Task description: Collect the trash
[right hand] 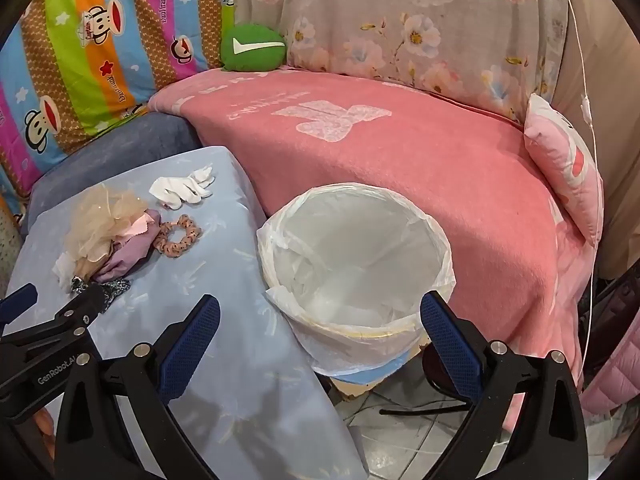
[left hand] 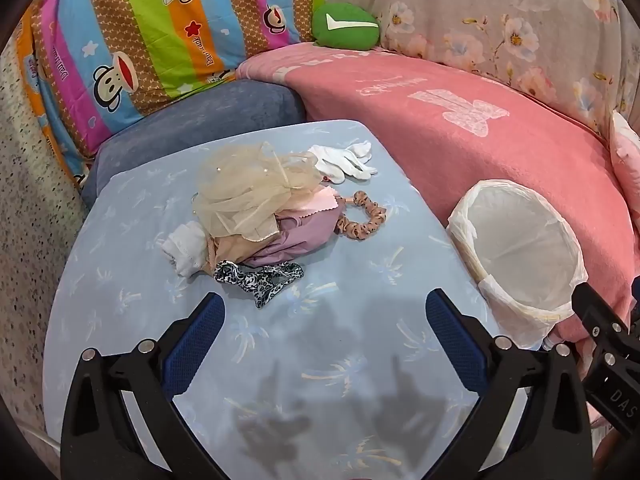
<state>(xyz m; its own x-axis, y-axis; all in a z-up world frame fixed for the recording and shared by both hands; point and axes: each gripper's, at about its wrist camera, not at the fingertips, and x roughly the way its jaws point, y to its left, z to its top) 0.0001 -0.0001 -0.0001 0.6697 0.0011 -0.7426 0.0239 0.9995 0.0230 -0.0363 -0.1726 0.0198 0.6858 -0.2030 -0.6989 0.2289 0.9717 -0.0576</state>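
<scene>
A soft heap of fabric scraps (left hand: 256, 216), gauzy beige mesh over mauve and white cloth, lies mid-table (left hand: 132, 312) on a pale blue palm-print cover. Beside it are a white glove (left hand: 346, 160) and a spotted scrunchie (left hand: 362, 216). The round bin (right hand: 356, 256), lined with crinkled white plastic, stands at the table's right edge. Both the left gripper (left hand: 320, 316) and right gripper (right hand: 320, 318) hold their ribbed blue fingers wide, empty.

left wrist view looks down over the table (left hand: 132, 280); right wrist view faces the bin (right hand: 356, 332) from close; both share these.
</scene>
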